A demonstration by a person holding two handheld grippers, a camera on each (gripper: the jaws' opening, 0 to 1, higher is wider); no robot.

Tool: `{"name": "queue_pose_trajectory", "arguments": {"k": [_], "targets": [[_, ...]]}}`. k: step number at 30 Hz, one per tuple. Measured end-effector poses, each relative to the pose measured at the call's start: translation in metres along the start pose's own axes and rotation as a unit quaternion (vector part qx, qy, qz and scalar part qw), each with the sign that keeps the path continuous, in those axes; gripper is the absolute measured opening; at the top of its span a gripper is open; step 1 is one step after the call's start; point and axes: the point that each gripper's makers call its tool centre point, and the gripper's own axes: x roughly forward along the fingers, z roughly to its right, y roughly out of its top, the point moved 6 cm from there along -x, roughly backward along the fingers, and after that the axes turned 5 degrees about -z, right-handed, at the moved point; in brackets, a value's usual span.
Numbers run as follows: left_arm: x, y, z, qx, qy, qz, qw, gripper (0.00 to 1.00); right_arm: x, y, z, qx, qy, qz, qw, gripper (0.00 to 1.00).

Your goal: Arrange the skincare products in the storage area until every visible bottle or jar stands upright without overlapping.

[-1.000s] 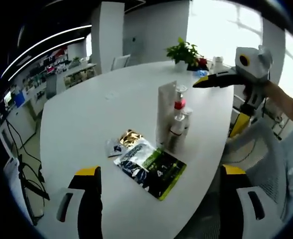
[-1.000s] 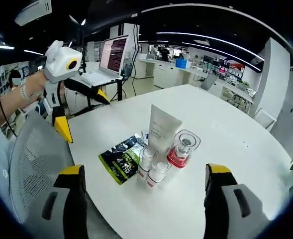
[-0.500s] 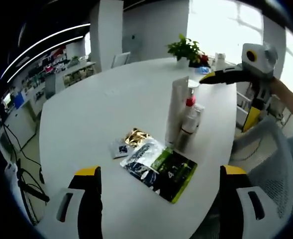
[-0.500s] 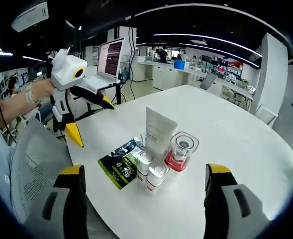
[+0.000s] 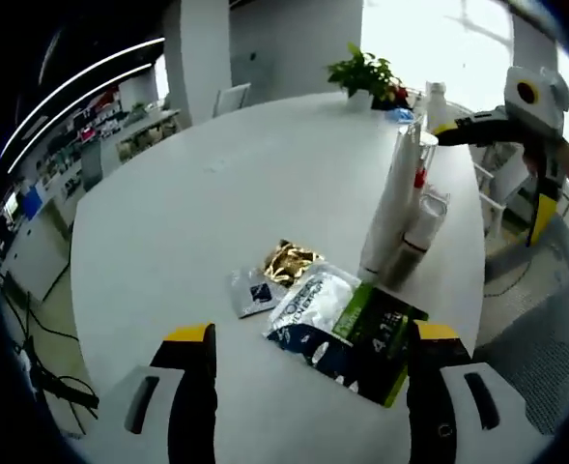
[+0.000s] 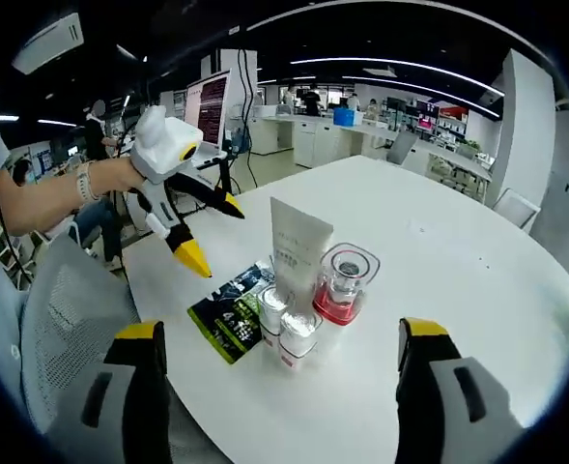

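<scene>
On the white table (image 5: pixel 197 184) a white tube (image 5: pixel 390 208) stands upright, with a small white-capped bottle (image 5: pixel 422 220) close behind it. Flat sachets lie in front: a green-black sachet (image 5: pixel 352 329), a gold sachet (image 5: pixel 286 261) and a small silver sachet (image 5: pixel 250 290). My left gripper (image 5: pixel 313 333) is open and short of the sachets. In the right gripper view the tube (image 6: pixel 298 242), a clear bottle with a red base (image 6: pixel 344 285) and two small bottles (image 6: pixel 272 307) stand together beyond my open right gripper (image 6: pixel 281 333). The left gripper (image 6: pixel 213 232) hovers open left of the tube.
The right gripper (image 5: pixel 492 174) hangs open beyond the tube at the table's edge. A potted plant (image 5: pixel 366 72) stands at the far side. Grey mesh chairs (image 6: pixel 62 319) press against the near edge. A laptop (image 6: pixel 212 106) sits on a stand behind.
The left gripper has come closer to the tube and sachets, which now look larger in its view. The bottles and sachets themselves have not moved. Both grippers stay open.
</scene>
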Motion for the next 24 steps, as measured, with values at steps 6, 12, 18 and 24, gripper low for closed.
{"name": "queue_pose_trajectory", "arguments": {"k": [6,12,18,24], "targets": [[0.028,0.013,-0.027,-0.017,0.009,-0.005,0.9998,0.65,0.0,0.001,0.003,0.004,-0.006,-0.002,1.0,1.0],[0.047,0.015,-0.039,-0.04,0.014,-0.028,0.9987,0.53,0.0,0.002,0.007,0.008,-0.011,-0.002,0.9999,0.95],[0.059,0.015,-0.033,-0.062,0.026,-0.049,0.9965,0.46,-0.001,0.0,0.007,0.011,-0.007,-0.007,0.9999,0.87],[0.073,0.01,-0.044,-0.078,0.043,-0.069,0.9937,0.41,-0.001,-0.002,0.006,0.02,-0.003,-0.005,0.9998,0.85]]}}
